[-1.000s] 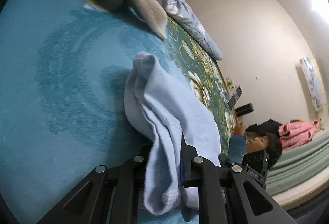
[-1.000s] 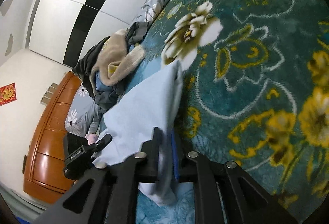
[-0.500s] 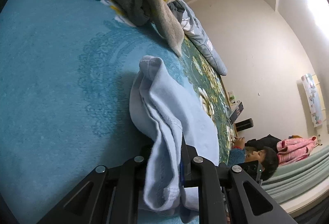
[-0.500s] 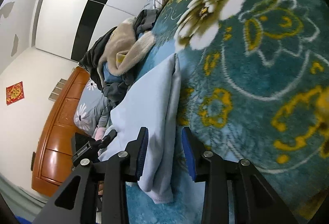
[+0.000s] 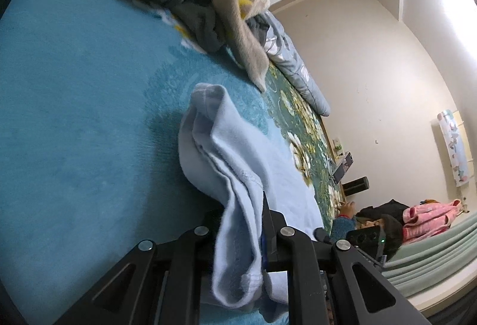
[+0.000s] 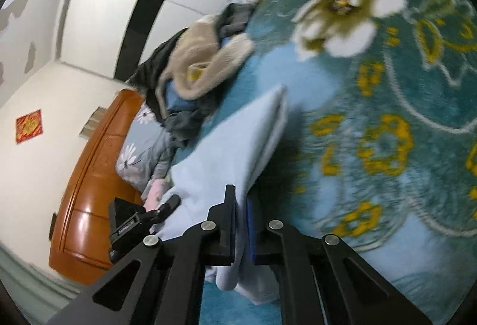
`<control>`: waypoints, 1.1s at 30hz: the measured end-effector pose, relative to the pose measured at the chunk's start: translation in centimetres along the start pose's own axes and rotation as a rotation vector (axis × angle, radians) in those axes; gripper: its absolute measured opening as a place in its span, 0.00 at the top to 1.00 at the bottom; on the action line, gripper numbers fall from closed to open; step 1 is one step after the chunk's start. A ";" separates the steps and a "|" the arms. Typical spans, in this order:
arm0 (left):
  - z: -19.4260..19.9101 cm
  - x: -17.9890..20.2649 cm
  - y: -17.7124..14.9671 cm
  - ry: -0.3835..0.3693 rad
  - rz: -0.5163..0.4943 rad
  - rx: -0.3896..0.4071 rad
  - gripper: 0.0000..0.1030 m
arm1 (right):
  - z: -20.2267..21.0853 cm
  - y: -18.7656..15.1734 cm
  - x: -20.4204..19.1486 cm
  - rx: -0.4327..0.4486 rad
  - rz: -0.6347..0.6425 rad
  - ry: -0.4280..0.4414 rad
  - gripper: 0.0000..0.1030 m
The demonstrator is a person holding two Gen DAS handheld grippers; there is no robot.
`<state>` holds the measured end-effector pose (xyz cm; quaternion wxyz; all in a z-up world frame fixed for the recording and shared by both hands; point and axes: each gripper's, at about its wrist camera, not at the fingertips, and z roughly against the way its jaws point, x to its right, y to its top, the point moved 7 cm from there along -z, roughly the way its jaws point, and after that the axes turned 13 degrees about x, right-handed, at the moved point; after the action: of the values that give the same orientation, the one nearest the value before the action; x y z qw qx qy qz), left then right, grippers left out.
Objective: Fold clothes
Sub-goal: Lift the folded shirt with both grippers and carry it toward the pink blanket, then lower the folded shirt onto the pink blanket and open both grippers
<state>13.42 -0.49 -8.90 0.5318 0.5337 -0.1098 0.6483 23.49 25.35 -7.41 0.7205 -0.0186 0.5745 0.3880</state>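
- Left gripper (image 5: 238,231): jaws clamped on bunched hem of the light-blue garment (image 5: 235,146), at 6 o'clock in left view; cloth drapes up toward 12, doubled over on itself w/ layered edges showing.
- Garment sits on the teal floral blanket (image 5: 74,116), mid-bed, partly lifted at the gripped ends.
- Right gripper (image 6: 241,223): jaws pinched together on the garment's other end, 6 o'clock in right view; view's blurred.
- Clothes pile (image 6: 193,68) at 10 o'clock, right view – beige fleece, grey & blue bits, all rumpled.
- Progress, my read: this piece is mid-fold, both ends held; pile looks unfolded, so plenty left.
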 end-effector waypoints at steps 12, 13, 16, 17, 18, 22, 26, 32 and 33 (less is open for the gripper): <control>12.6 0.2 1.9 0.096 -0.063 0.190 0.85 | -2.3 -4.4 -8.6 -0.135 0.154 0.193 0.94; 13.6 0.1 2.2 0.108 -0.070 0.204 0.85 | -2.9 -4.8 -9.4 -0.155 0.167 0.203 0.94; 16.8 -0.4 3.8 0.155 -0.107 0.239 0.85 | -5.0 -6.2 -12.3 -0.216 0.212 0.225 0.94; 17.8 -0.6 4.5 0.170 -0.119 0.249 0.85 | -5.9 -6.8 -13.4 -0.237 0.225 0.233 0.94; 18.8 -0.9 5.2 0.184 -0.131 0.260 0.85 | -6.9 -7.3 -14.6 -0.259 0.237 0.242 0.94; 23.3 -2.8 9.2 0.234 -0.172 0.308 0.85 | -11.4 -9.4 -19.6 -0.333 0.298 0.262 0.94; 27.3 -6.2 13.5 0.290 -0.189 0.355 0.85 | -17.4 -12.1 -25.2 -0.397 0.380 0.263 0.94; 33.1 -11.7 19.9 0.376 -0.205 0.426 0.85 | -26.1 -16.6 -32.2 -0.468 0.445 0.263 0.94; 34.0 -12.4 20.7 0.388 -0.211 0.436 0.85 | -27.2 -17.3 -33.2 -0.473 0.460 0.264 0.94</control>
<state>14.59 -40.19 3.66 0.4802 0.5101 0.1911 0.6876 10.09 -17.45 4.09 0.5095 -0.1051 0.5462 0.6566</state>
